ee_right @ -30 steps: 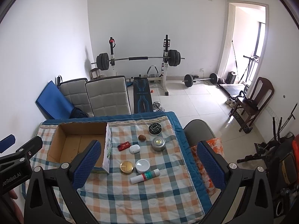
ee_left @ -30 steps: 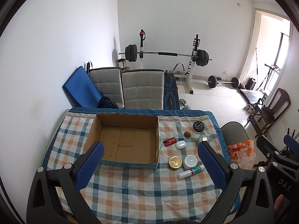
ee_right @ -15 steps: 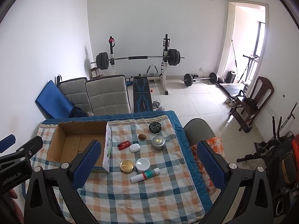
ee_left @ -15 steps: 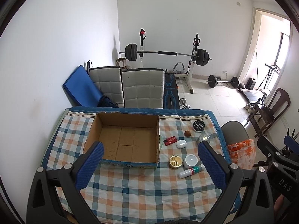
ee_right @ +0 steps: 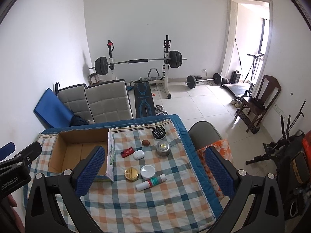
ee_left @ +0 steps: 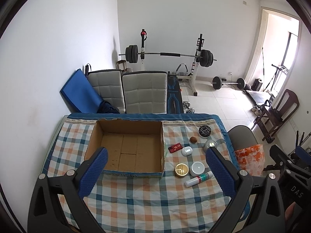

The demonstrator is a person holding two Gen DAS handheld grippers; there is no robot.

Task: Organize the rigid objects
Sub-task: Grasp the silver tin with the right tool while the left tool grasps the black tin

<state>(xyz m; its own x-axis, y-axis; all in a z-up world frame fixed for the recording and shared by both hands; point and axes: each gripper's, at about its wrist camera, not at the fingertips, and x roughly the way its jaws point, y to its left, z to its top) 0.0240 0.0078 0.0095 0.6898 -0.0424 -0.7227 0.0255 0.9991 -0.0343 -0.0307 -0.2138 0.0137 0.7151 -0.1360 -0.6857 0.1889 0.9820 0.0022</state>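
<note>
An open, empty cardboard box (ee_left: 126,149) (ee_right: 77,153) sits on the checked tablecloth (ee_left: 145,198). To its right lie small items: a gold round tin (ee_left: 181,170) (ee_right: 132,173), a white jar (ee_left: 196,168) (ee_right: 148,171), a white and green tube (ee_left: 198,178) (ee_right: 151,182), a red case (ee_left: 174,148) (ee_right: 127,152), a white oval case (ee_left: 186,151) (ee_right: 138,154), a brown ball (ee_left: 193,139) (ee_right: 145,142), a silver tin (ee_left: 210,144) (ee_right: 163,147) and a black round tin (ee_left: 204,131) (ee_right: 159,132). My left gripper (ee_left: 155,172) and right gripper (ee_right: 153,170) are open, empty, high above the table.
Two grey padded chairs (ee_left: 136,91) stand behind the table. A grey chair with an orange bag (ee_left: 249,159) stands at the right edge. A barbell rack (ee_left: 169,55), weights and a wooden chair (ee_left: 279,108) fill the room beyond.
</note>
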